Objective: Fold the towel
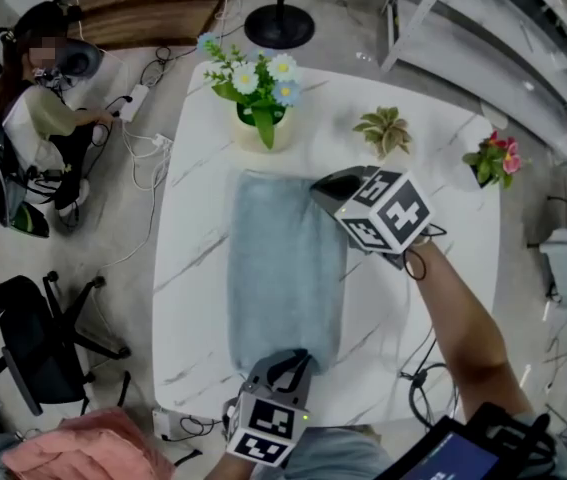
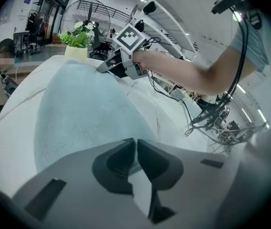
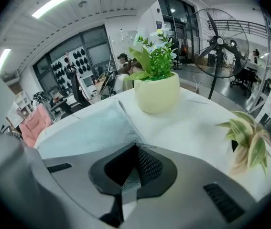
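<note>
On the white marble-veined square table (image 1: 198, 298), a pale blue-grey terry towel (image 1: 283, 268) lies flat as a long rectangle. It runs from the near edge toward the far side and stops just short of a cream round pot of white and blue daisies (image 1: 260, 128).

The left gripper (image 1: 288, 360) points down at the towel's near end, by its right corner. In the left gripper view its dark jaws stand almost together, with only a thin slit between them, and the towel's edge is pinched in that slit. The right gripper (image 1: 315, 186) reaches over the table to the towel's far right corner. Its jaws are closed, and nubbly towel fabric shows squeezed between the ribbed pads. The person's bare forearm (image 1: 458, 318) slants across the table's right side behind it.

A small striped-leaf plant (image 1: 385, 130) stands to the right of the daisy pot, apart from the towel. A pink-flowered plant (image 1: 493, 158) sits at the table's right edge. Off the table on the left, a person (image 1: 33, 118) sits on the floor among white cables. A black office chair (image 1: 33, 353) stands nearer, with a pink cloth (image 1: 73, 448) beside it.
</note>
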`<state>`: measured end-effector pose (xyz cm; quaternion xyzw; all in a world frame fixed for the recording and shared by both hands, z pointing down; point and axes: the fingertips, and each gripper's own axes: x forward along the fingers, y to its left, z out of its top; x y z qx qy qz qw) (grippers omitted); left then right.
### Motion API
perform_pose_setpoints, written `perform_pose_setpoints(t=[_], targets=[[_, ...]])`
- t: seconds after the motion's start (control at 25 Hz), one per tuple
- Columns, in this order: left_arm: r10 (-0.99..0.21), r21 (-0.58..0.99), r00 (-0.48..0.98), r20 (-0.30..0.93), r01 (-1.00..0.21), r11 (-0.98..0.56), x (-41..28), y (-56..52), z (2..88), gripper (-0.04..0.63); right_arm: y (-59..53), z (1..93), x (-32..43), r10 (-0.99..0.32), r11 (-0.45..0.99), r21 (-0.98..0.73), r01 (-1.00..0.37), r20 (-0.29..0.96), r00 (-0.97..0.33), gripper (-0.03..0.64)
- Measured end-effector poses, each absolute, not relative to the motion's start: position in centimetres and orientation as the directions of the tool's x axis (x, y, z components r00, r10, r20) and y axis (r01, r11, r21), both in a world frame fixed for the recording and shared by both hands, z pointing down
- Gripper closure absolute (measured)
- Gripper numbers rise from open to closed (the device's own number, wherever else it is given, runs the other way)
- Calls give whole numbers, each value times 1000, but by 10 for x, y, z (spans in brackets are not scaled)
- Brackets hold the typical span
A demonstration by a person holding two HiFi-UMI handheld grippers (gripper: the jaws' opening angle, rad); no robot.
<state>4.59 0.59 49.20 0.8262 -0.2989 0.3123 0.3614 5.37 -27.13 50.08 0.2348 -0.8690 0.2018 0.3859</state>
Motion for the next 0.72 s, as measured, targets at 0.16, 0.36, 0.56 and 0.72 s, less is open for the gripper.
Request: perform_pose_setpoints(t=[0.16, 0.36, 0.56, 0.72], targets=[[-231, 436, 653, 721, -687, -582, 50, 25, 490, 566, -250, 500, 69, -246, 798, -154, -582, 799, -549, 600], [-195, 472, 688, 699, -649, -596, 55, 51, 492, 566, -221, 502, 92, -253, 784, -121, -608, 832, -493, 600], [-206, 607, 751, 628, -638, -474, 53, 49, 478, 556, -207, 487, 93, -230, 818, -132, -559, 817, -528, 512], [-245, 659, 775, 583, -627, -416, 45, 42, 459, 546, -216, 455, 88, -161, 843, -204, -497, 786, -597, 411]])
